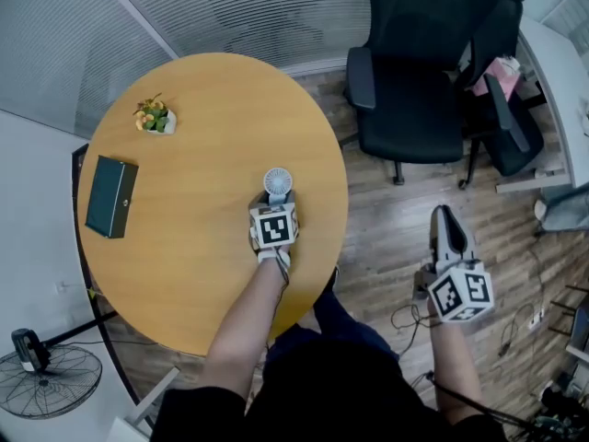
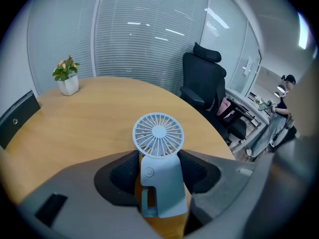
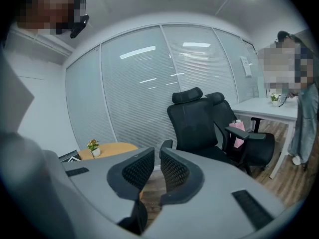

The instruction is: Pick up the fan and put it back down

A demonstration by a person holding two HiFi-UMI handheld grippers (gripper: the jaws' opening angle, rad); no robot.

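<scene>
Between the closing jaws of our left gripper [image 2: 158,161], the fan [image 2: 158,133] stood on the table [image 2: 89,108], not yet pinched; our right gripper [image 3: 157,158] hung pressed together, empty.

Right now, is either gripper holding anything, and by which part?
Nothing is held yet. The left gripper is closing around the fan, on its body below the round head, one pad not touching. The right gripper is empty.

Fan [image 2: 158,171] – small, pale blue, standing upright

Round ribbed grille [image 2: 158,135] on top, facing the left gripper view's camera; below it, a flat rectangular body with one round button [image 2: 147,172] and an open slot at the base. The unit stands on the round wooden table [image 1: 184,274] – near the edge on the chair side.
</scene>
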